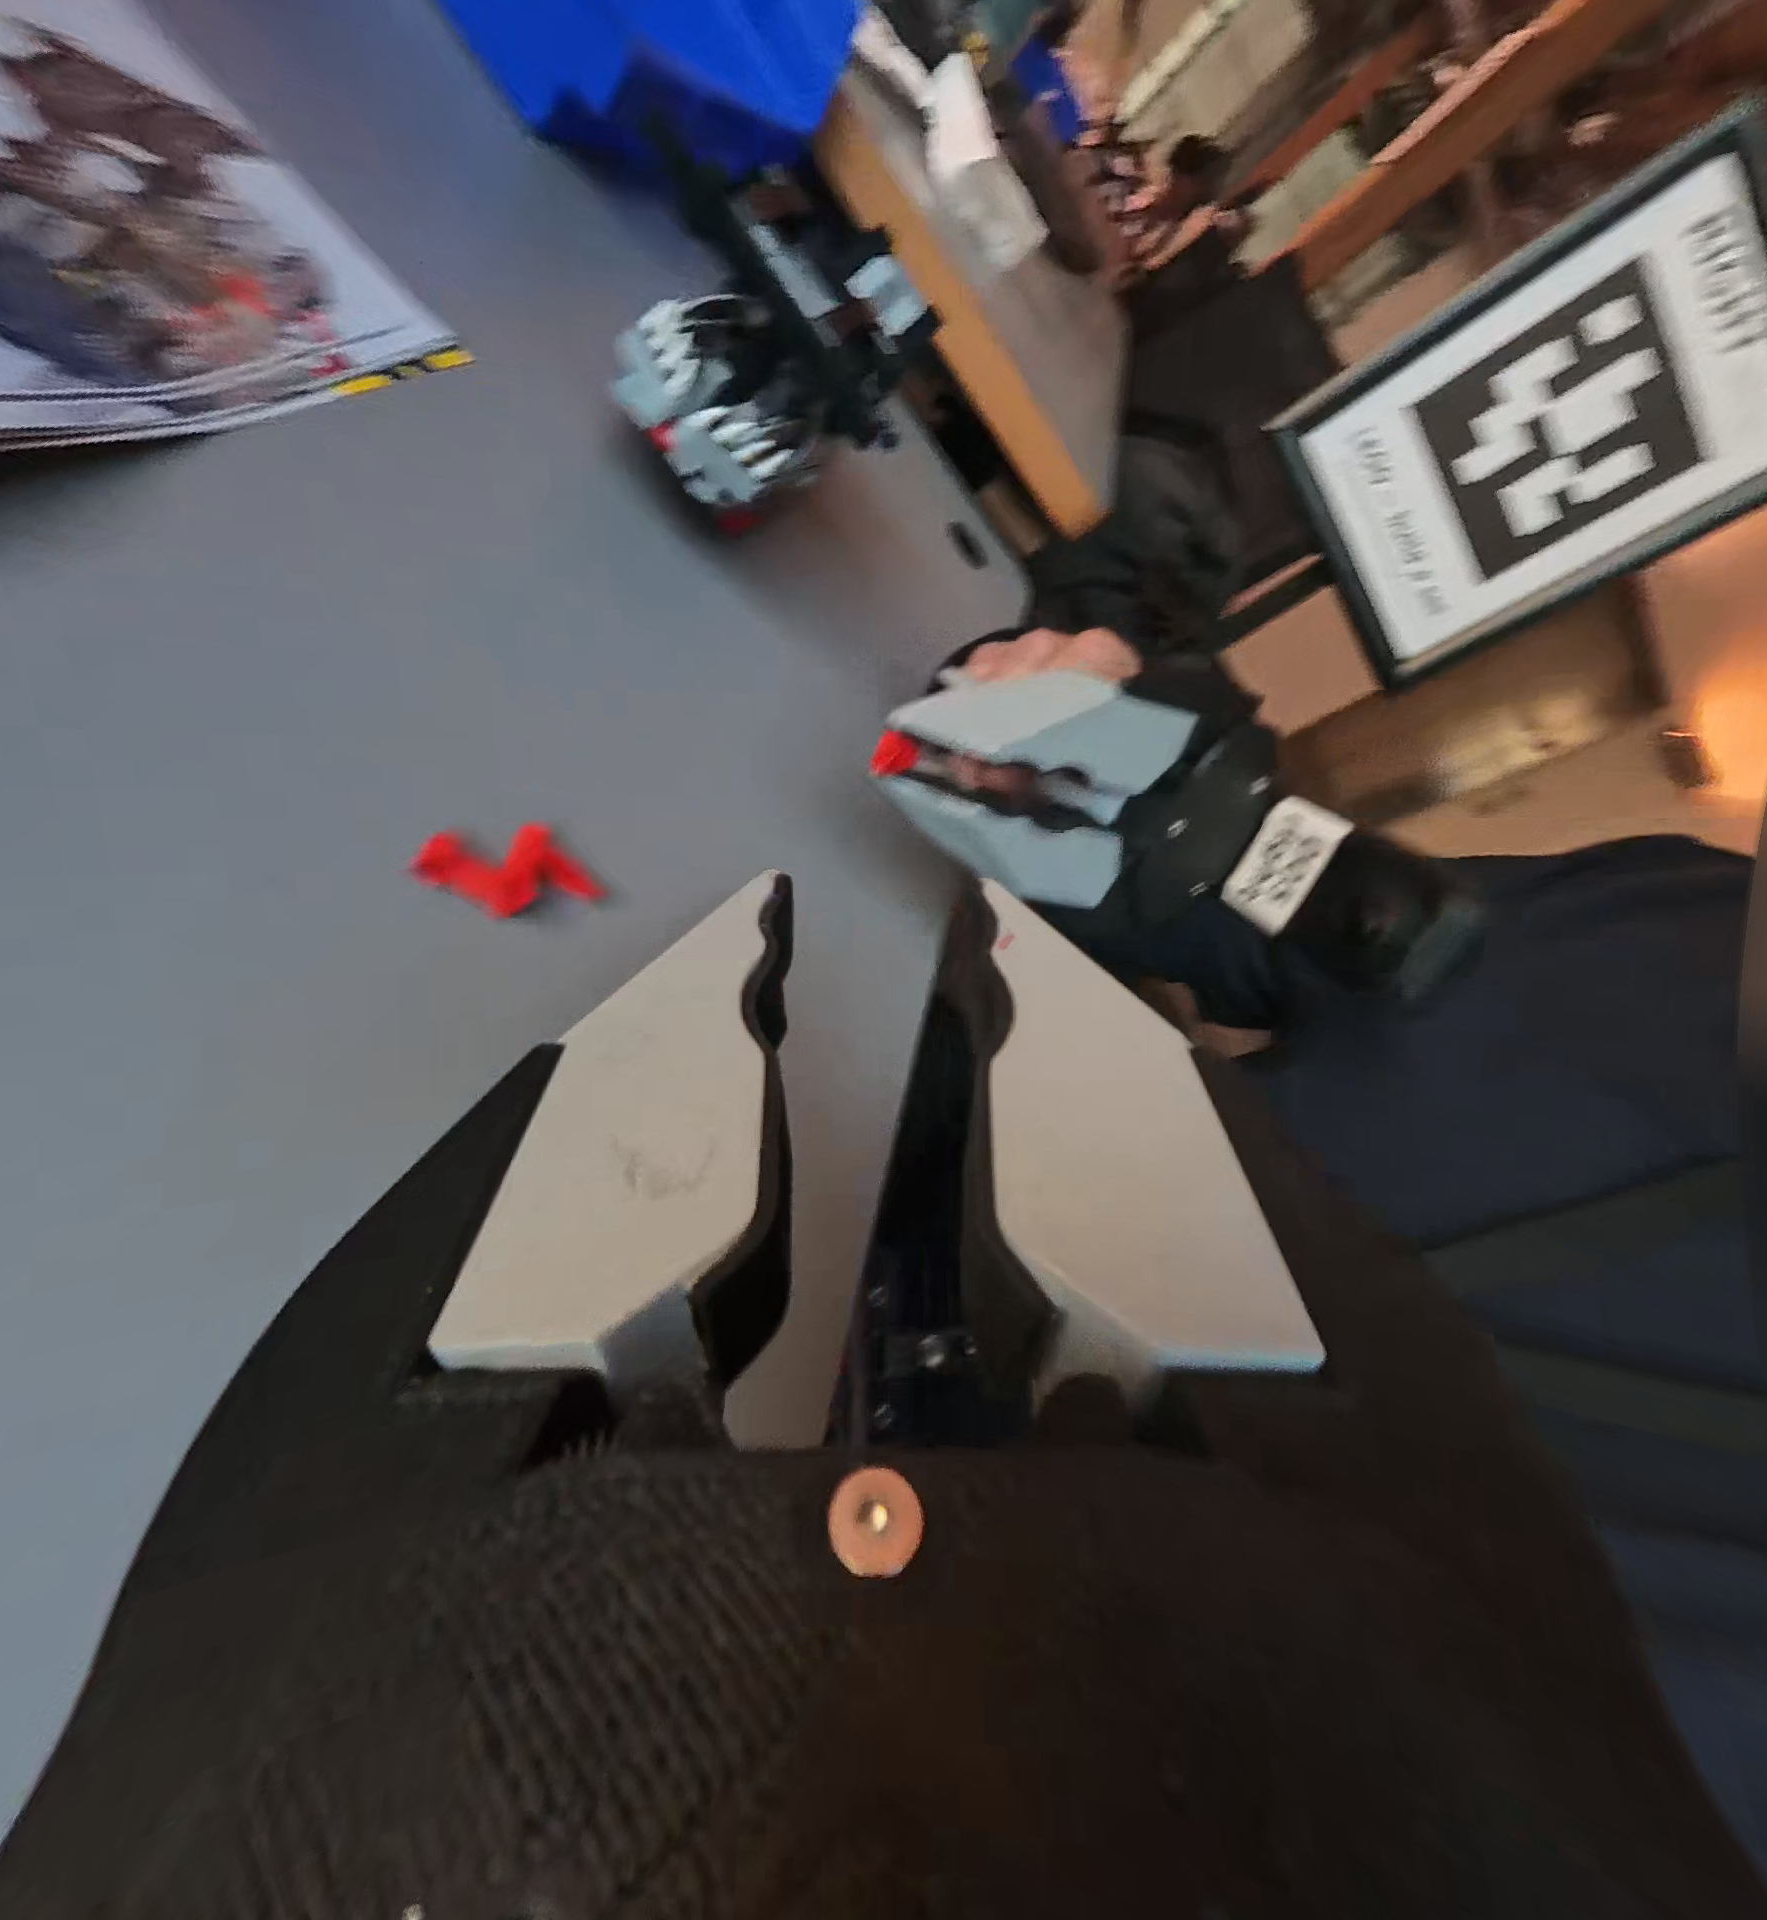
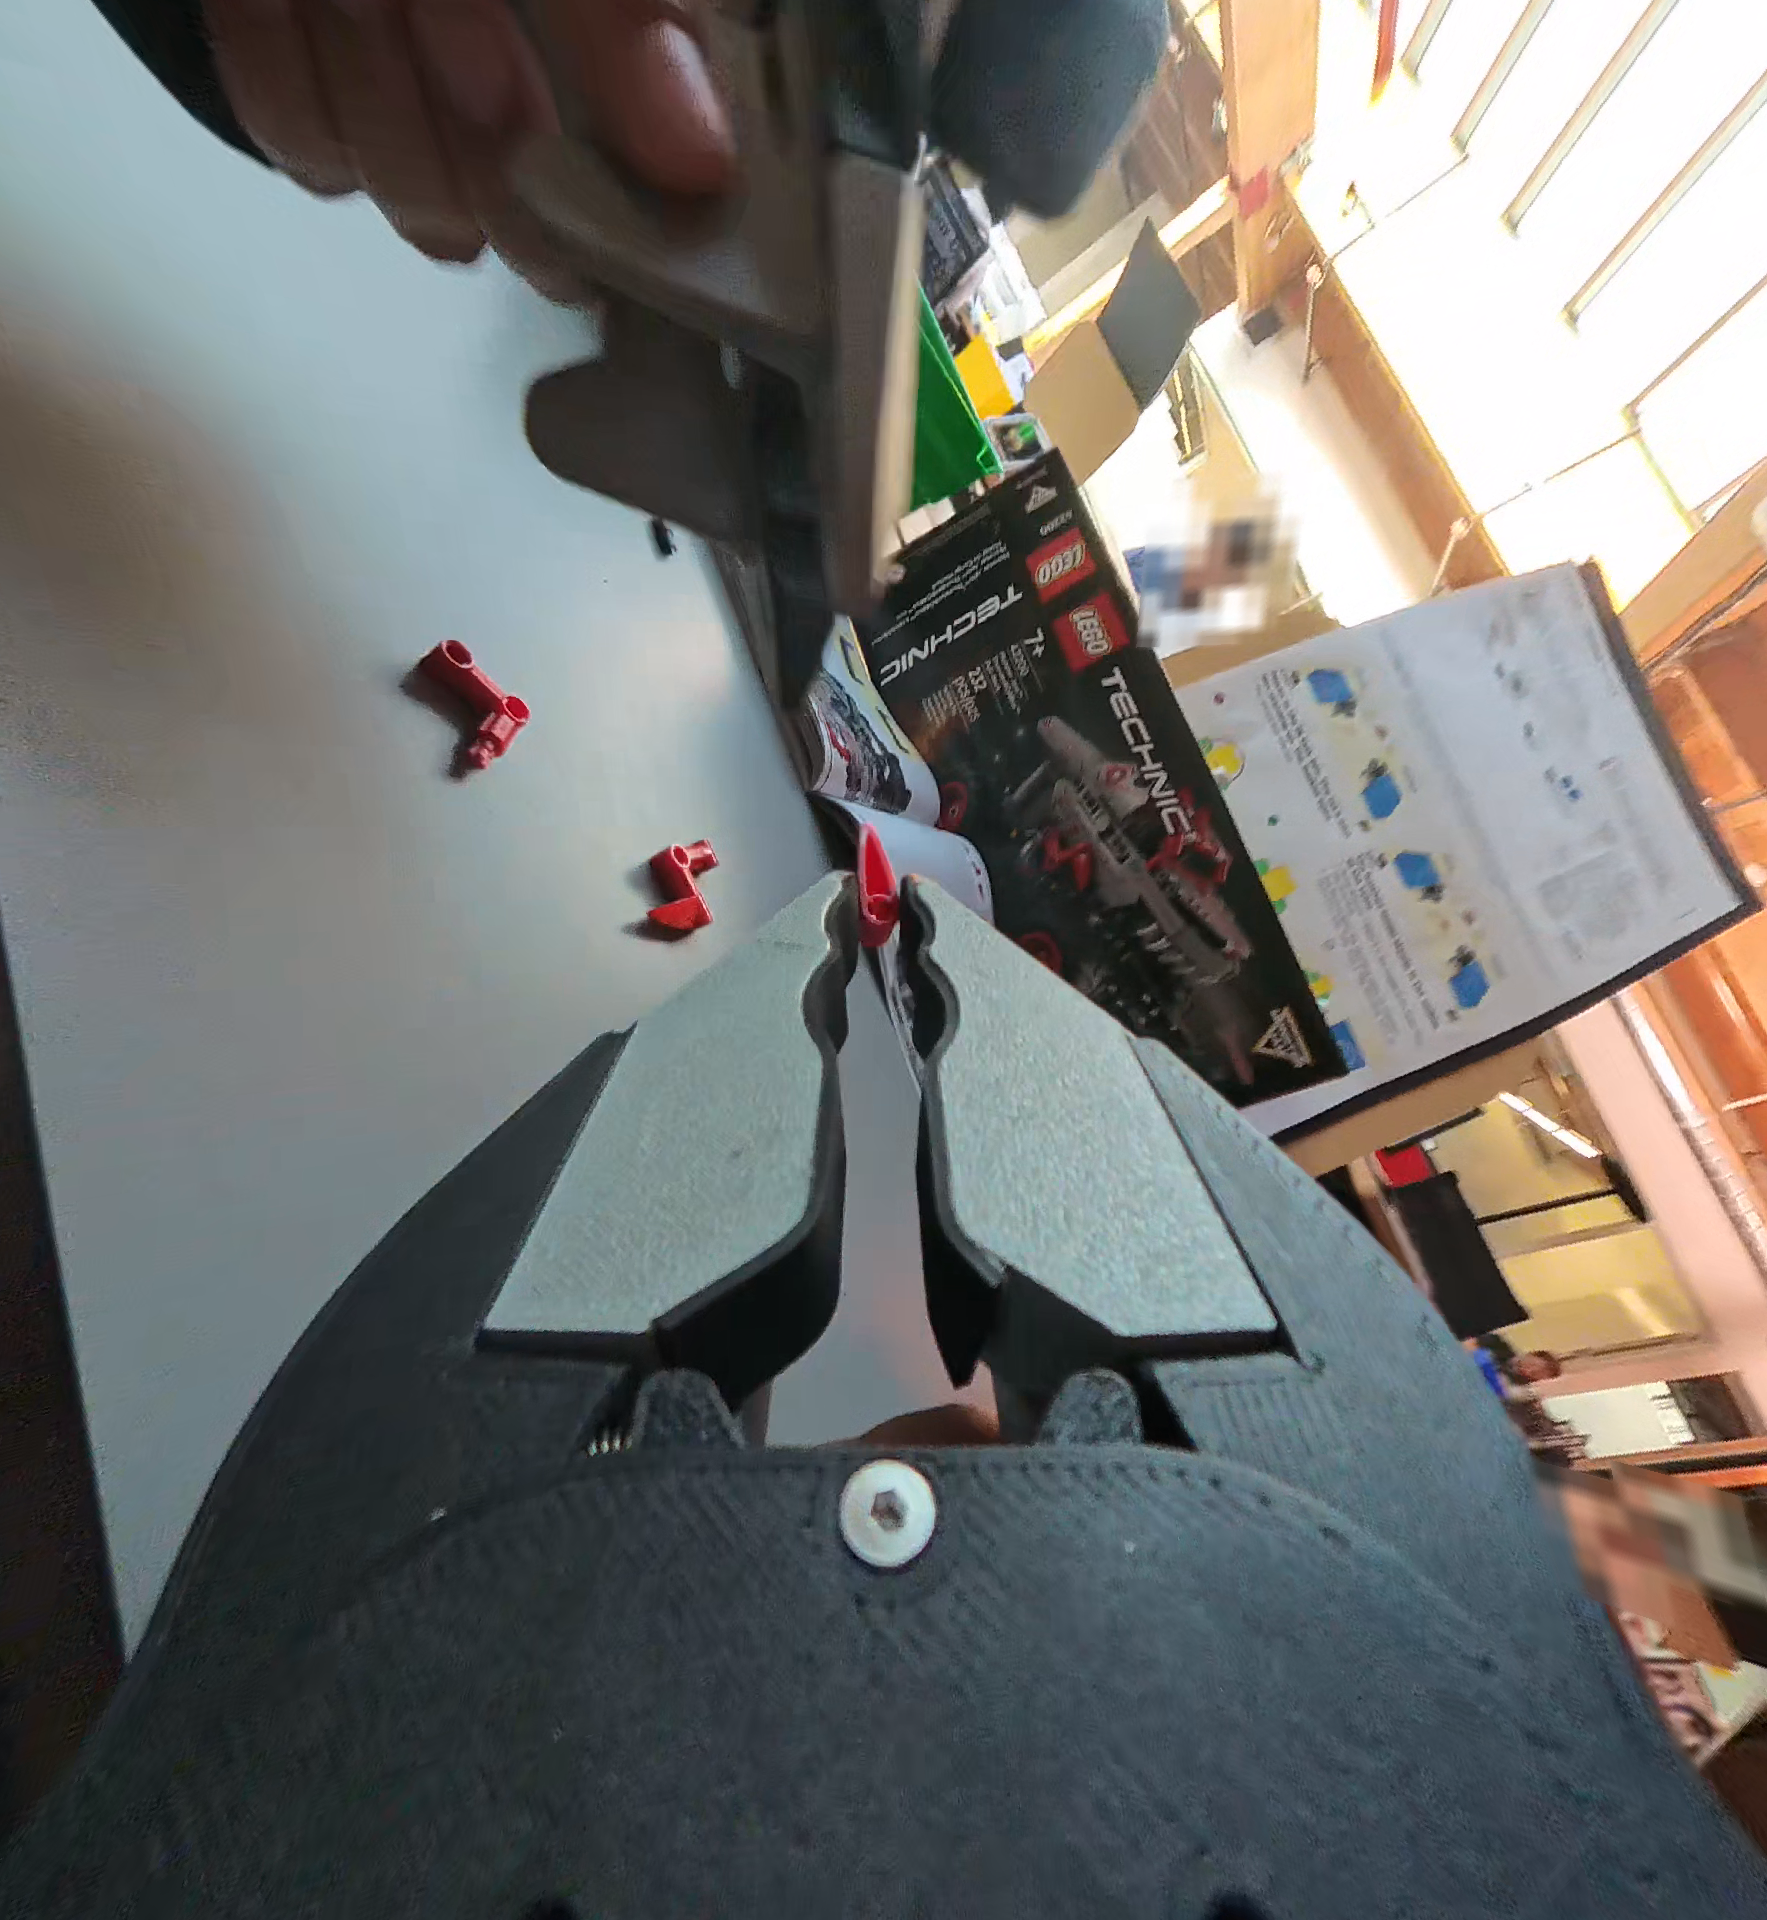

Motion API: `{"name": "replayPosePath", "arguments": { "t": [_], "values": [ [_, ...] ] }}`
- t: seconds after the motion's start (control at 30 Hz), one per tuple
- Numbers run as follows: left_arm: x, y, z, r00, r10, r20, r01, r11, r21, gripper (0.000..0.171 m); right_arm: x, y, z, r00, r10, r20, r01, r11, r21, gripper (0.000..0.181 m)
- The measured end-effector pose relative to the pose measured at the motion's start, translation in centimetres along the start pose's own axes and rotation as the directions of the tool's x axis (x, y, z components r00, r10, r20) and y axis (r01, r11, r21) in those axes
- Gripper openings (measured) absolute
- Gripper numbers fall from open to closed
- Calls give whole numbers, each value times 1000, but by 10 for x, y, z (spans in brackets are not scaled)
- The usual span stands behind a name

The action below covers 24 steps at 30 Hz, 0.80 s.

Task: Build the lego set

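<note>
Over the grey worktop [image 1: 235, 675], the right gripper [image 2: 879, 894] is pinching a small red piece [image 2: 874, 878] right at its fingertips, jaws nearly together. From the left wrist view you can see it off to the side near the worktop edge, a hand [image 1: 1050, 652] wrapped round its back, the piece poking out the front. The left gripper [image 1: 863, 894] has a narrow gap between its jaws with nothing in it, tilted down toward the worktop. Two more red parts lie loose on the worktop, a connector [image 2: 474, 707] and a smaller one [image 2: 681, 888], apart from each other. Farther back sits the half-built grey model [image 1: 723, 405], with the booklet [image 1: 131, 239] to one side. Black set box [image 2: 1087, 810] stands beyond the worktop edge.
</note>
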State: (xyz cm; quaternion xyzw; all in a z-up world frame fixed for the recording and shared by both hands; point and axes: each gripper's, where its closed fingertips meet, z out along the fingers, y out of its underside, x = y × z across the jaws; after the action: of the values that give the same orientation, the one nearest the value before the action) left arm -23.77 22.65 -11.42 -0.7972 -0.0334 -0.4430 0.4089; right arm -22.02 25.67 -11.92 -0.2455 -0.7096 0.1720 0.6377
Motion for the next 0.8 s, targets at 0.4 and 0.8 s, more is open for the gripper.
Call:
{"name": "replayPosePath", "arguments": {
  "t": [0.4,0.8],
  "values": [
    [21,5,32,988,25,-152,-33,998,-51,3,-7,-23,-10,996,-79,-46,82,994,78,3],
    [27,11,30,982,27,-187,-42,996,-81,3,-7,-30,-15,990,-126,-65,132,987,97,4]
  ]
}}
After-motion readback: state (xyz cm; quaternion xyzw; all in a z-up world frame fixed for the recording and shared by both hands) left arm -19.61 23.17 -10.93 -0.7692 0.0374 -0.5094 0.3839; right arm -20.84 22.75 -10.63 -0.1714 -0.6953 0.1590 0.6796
